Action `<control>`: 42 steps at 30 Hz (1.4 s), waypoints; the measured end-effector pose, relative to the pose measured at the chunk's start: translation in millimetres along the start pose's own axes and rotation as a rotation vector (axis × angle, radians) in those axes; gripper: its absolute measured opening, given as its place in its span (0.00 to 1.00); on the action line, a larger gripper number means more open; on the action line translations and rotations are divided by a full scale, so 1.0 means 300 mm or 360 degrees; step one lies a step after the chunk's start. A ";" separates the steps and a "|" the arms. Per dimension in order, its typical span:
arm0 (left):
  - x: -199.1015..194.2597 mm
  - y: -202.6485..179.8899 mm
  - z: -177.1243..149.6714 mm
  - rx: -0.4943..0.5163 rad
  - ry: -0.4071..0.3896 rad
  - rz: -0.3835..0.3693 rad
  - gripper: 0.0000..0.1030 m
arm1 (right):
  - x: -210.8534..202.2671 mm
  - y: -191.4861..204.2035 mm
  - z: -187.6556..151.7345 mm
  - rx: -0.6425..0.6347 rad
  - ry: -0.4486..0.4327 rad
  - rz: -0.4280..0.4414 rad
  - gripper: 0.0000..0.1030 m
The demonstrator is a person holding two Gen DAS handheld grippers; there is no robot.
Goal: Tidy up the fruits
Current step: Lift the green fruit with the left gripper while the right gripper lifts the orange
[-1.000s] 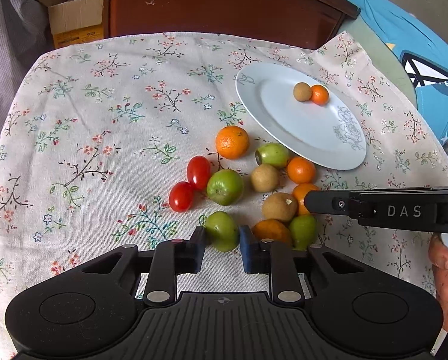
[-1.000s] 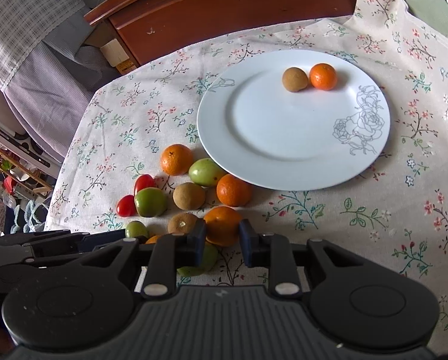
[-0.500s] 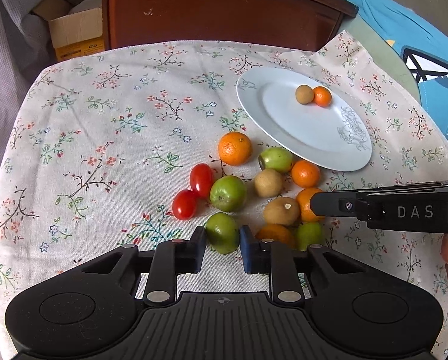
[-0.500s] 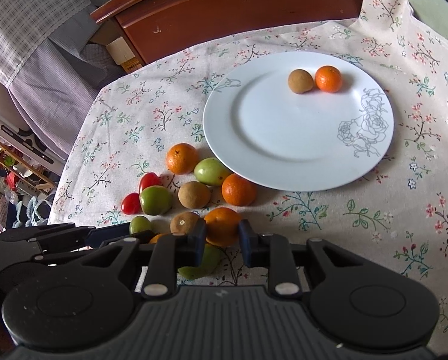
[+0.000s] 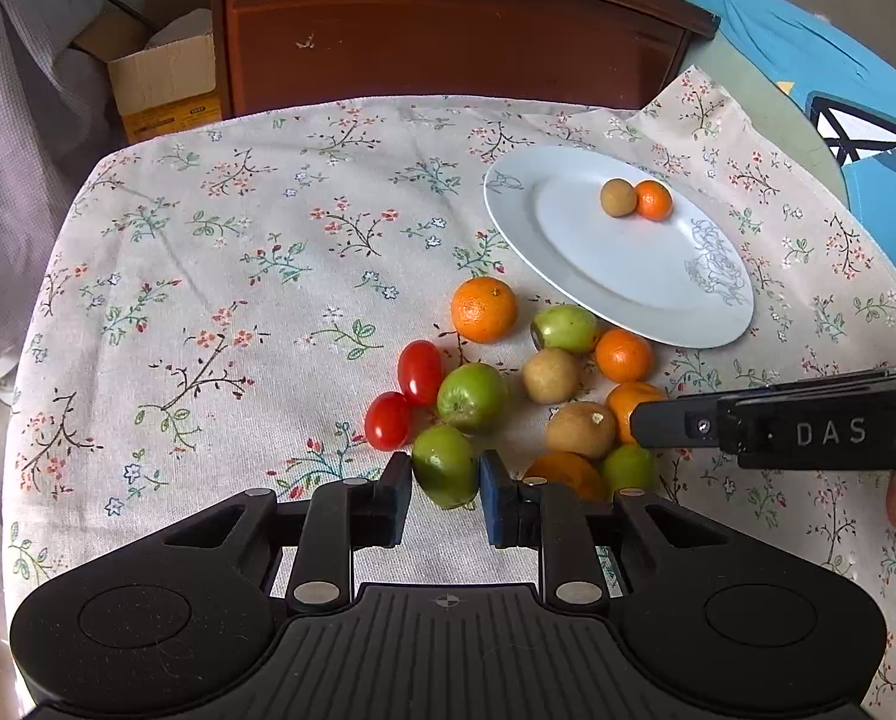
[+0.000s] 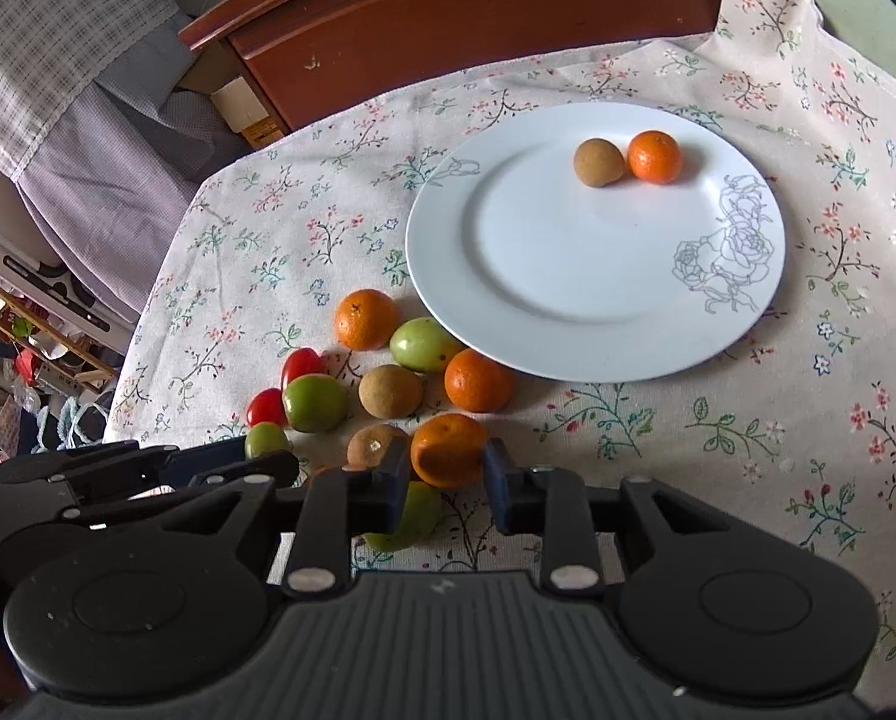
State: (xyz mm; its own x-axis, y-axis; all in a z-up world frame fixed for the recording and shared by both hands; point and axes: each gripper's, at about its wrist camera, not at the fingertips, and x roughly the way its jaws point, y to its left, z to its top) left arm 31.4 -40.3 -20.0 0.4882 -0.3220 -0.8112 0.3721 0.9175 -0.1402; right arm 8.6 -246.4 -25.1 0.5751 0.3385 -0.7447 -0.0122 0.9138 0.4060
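The right claw (image 6: pixel 442 471) had been pinched tight on the small round orange mandarin (image 6: pixel 448 450) a moment ago; now its jaws are opening, the fruit between them and the right pad just clear of the peel. That reads as a grip being let go or reset, so this mandarin has not left the pile. The left claw (image 5: pixel 445 480) is unchanged: narrow, its pads pressed on the glossy green round fruit (image 5: pixel 445 467), which rests on the flowered cloth of the table (image 5: pixel 208 300) at the 6 o'clock edge of the heap. Both claws point steeply downward, side by side, the right one's black finger crossing the left view at 3 o'clock. The white round plate with a rose sketch (image 6: pixel 538 300), at 1 o'clock from the pile, carries only a brown fruit (image 6: pixel 598 163) and a mandarin touching
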 end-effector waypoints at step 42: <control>0.023 -0.010 -0.014 0.0070 -0.0024 0.0041 0.20 | 0.012 -0.028 0.004 0.0096 -0.0029 0.0036 0.27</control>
State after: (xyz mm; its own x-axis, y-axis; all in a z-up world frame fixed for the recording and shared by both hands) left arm 30.4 -44.2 -27.5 0.5099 -0.3021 -0.8054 0.3936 0.9145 -0.0939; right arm 11.8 -253.1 -30.7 0.5903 0.3543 -0.7253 0.0233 0.8907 0.4540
